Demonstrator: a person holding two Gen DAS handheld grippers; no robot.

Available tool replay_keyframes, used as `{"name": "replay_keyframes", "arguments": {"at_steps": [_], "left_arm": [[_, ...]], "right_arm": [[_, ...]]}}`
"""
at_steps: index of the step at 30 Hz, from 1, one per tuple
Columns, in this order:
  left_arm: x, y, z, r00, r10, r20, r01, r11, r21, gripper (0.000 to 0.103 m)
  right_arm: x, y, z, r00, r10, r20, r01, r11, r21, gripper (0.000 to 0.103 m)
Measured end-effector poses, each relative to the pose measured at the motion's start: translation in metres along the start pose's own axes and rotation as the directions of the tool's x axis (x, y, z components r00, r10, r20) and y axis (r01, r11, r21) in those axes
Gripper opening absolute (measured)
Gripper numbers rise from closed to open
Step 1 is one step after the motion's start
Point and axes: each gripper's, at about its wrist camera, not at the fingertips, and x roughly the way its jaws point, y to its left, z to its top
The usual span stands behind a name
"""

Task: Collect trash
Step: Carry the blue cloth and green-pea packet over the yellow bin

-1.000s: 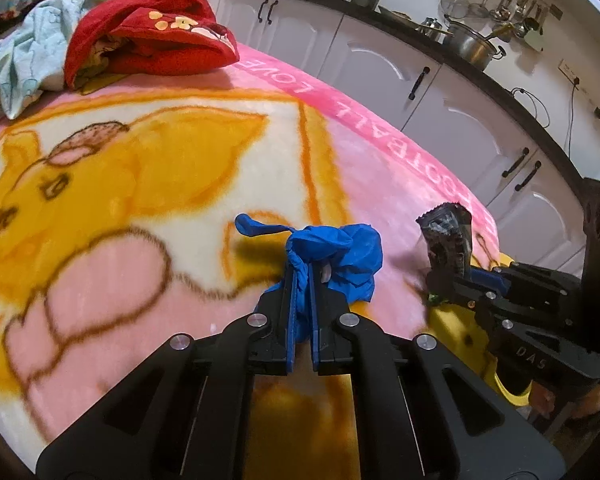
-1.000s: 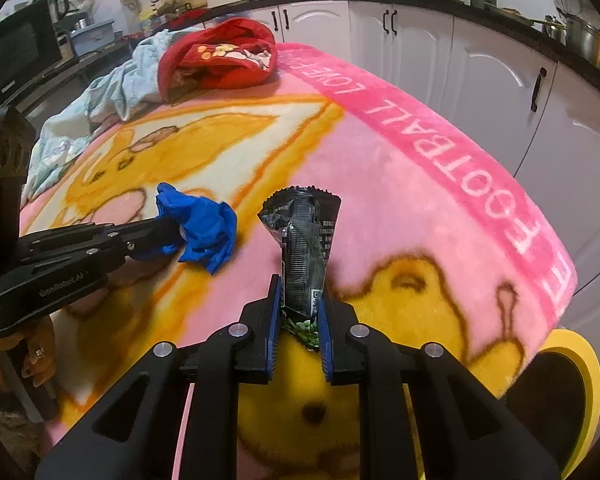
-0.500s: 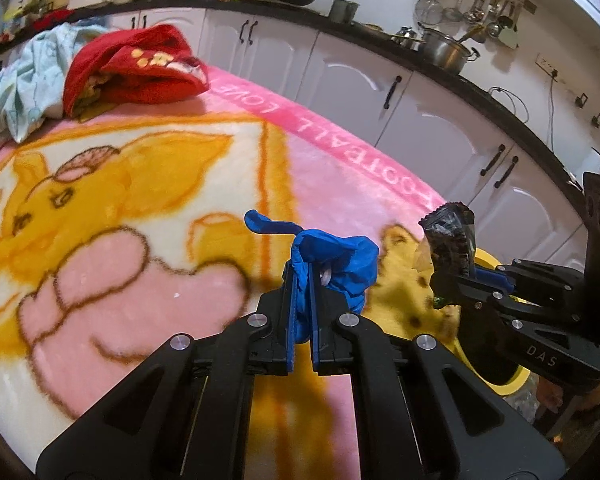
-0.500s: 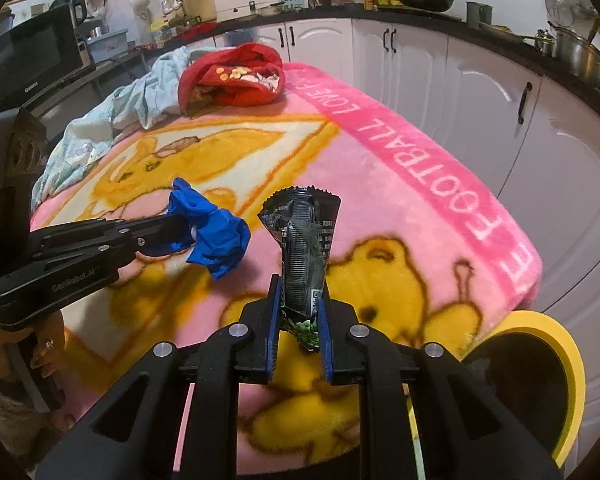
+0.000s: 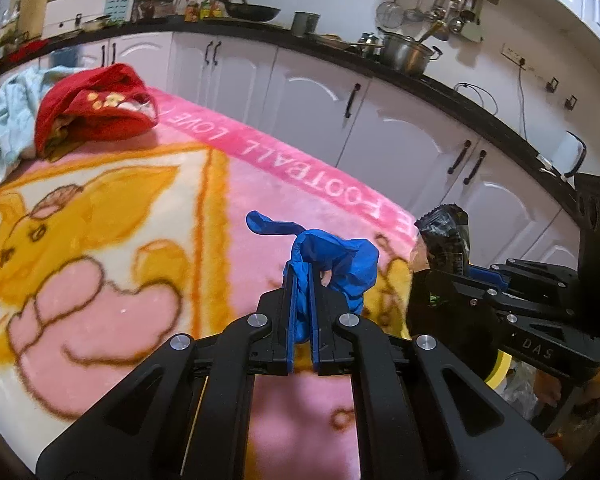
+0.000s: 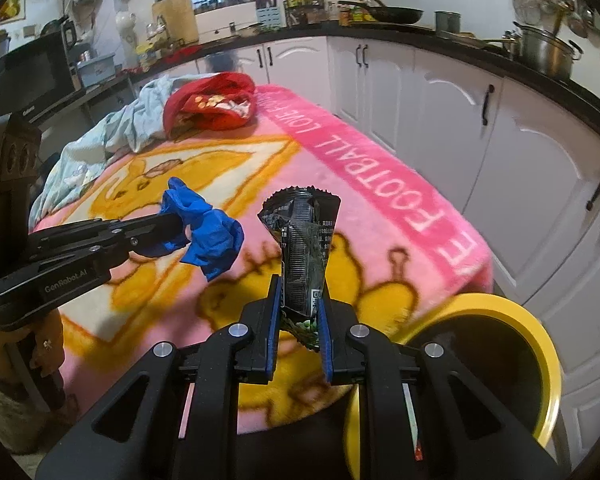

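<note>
Above the pink-and-yellow cartoon blanket (image 6: 380,184), the left gripper (image 5: 301,280) clenches a crumpled blue glove (image 5: 340,264) and the right gripper (image 6: 298,300) grasps a black crinkled snack wrapper (image 6: 300,240), both beside the round yellow-rimmed bin (image 6: 540,344), white cabinets (image 6: 440,104) behind.

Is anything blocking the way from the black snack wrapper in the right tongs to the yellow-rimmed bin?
Nothing visible does. The wrapper is clamped in the right tongs above the blanket edge, and the bin sits open beside it, mouth uncovered.
</note>
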Motion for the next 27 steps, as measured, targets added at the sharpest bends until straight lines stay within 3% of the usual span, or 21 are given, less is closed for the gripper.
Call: {"name": "replay_keyframes", "arguments": {"at_steps": [27], "left_arm": [[0.039, -0.105, 0.000, 0.992, -0.123, -0.016, 0.124, 0.983, 0.134, 0.002]], "right_arm": [[-0.058, -0.095, -0.052, 0.988, -0.147, 0.054, 0.136, 0.976, 0.172, 0.016]]}}
